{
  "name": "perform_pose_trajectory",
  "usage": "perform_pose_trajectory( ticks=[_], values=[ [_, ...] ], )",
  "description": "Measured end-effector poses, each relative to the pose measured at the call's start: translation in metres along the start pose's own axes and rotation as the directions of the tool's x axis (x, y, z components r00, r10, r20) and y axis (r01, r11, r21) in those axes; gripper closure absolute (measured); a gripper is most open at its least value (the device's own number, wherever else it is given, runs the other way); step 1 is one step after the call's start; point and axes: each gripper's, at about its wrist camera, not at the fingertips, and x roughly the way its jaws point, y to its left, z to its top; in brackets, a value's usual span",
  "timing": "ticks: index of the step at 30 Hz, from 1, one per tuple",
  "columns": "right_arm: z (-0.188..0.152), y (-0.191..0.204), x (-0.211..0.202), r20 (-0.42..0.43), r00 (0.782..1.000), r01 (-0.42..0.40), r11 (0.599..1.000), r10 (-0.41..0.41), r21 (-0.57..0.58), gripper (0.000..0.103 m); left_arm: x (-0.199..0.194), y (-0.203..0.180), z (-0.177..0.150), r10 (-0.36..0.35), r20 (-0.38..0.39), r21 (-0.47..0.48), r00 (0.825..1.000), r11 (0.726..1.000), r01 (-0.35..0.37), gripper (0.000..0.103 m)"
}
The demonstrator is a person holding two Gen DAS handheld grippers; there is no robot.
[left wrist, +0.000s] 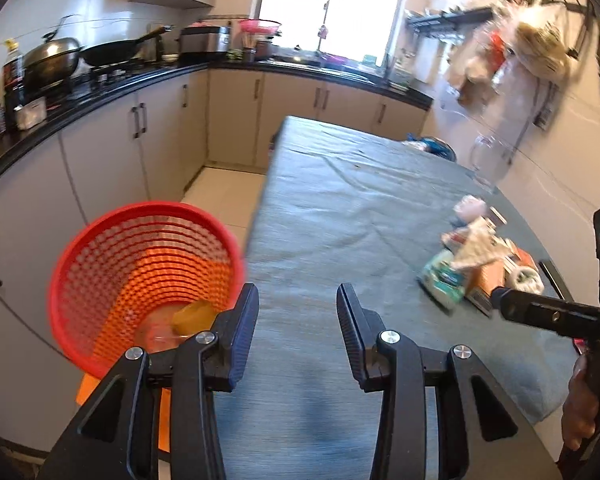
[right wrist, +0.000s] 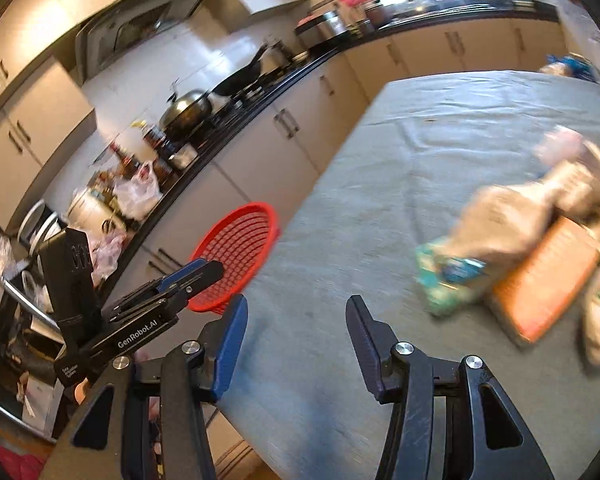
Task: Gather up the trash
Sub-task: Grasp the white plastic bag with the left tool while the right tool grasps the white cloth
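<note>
Standing beside the long bench (left wrist: pixel 340 208) draped in grey-green cloth: one round red plastic mesh wastebasket (left wrist: pixel 140 280), on the floor at the bench's left edge, tilted in the left wrist view, holding a yellow crumpled item (left wrist: pixel 194 316) at its bottom.

Left tongs (left wrist: pixel 298 320): black, jaws spread wide, released, nothing between them; hovering over the near end of the bench, just right of the wastebasket rim.

Right tongs (right wrist: pixel 296 340): black with a blue pad on one finger, jaws spread, released, empty; poised above the bench cloth, left of the trash pile.

Trash pile, on the right side of the bench, items touching one another:
- teal and white printed packet (right wrist: pixel 444 280), nearest the bench middle;
- flat orange carton (right wrist: pixel 540 284), beside the packet;
- crumpled beige paper wrapper (right wrist: pixel 512 216), lying over both;
- white round cup-like piece (left wrist: pixel 526 276), at the pile's right edge; details blurred.

Background: black kitchen counter (left wrist: pixel 112 92) with a steel lidded wok (left wrist: pixel 52 56).
</note>
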Motion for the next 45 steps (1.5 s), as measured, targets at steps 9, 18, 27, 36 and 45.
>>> perform_pose_trajectory(
  ticks=[9, 18, 27, 36, 45],
  values=[
    [-0.020, -0.067, -0.083, 0.130, 0.984, 0.105, 0.983, -0.125, 0.154, 0.048, 0.022, -0.060, -0.006, -0.075, -0.045, 0.112, 0.996, 0.991, 0.079, 0.058],
    [-0.020, -0.145, -0.106, 0.141, 0.970, 0.128, 0.906, -0.200, 0.403, 0.045, 0.036, -0.105, -0.002, -0.110, -0.064, 0.200, 0.992, 0.972, 0.121, 0.043],
    [-0.010, -0.167, -0.085, 0.108, 0.972, 0.139, 0.883, -0.208, 0.449, 0.045, 0.049, -0.134, 0.013, -0.136, -0.078, 0.248, 0.988, 0.957, 0.151, 0.035],
    [-0.010, -0.163, -0.076, 0.106, 0.975, 0.145, 0.916, -0.197, 0.375, 0.075, 0.074, -0.171, 0.033, -0.138, -0.101, 0.325, 0.985, 0.931, 0.164, 0.019],
    [-0.017, -0.171, -0.099, 0.155, 0.972, 0.108, 0.921, -0.177, 0.375, 0.075, 0.115, -0.203, 0.043, -0.075, -0.154, 0.382, 0.985, 0.915, 0.129, 0.019]
  ],
)
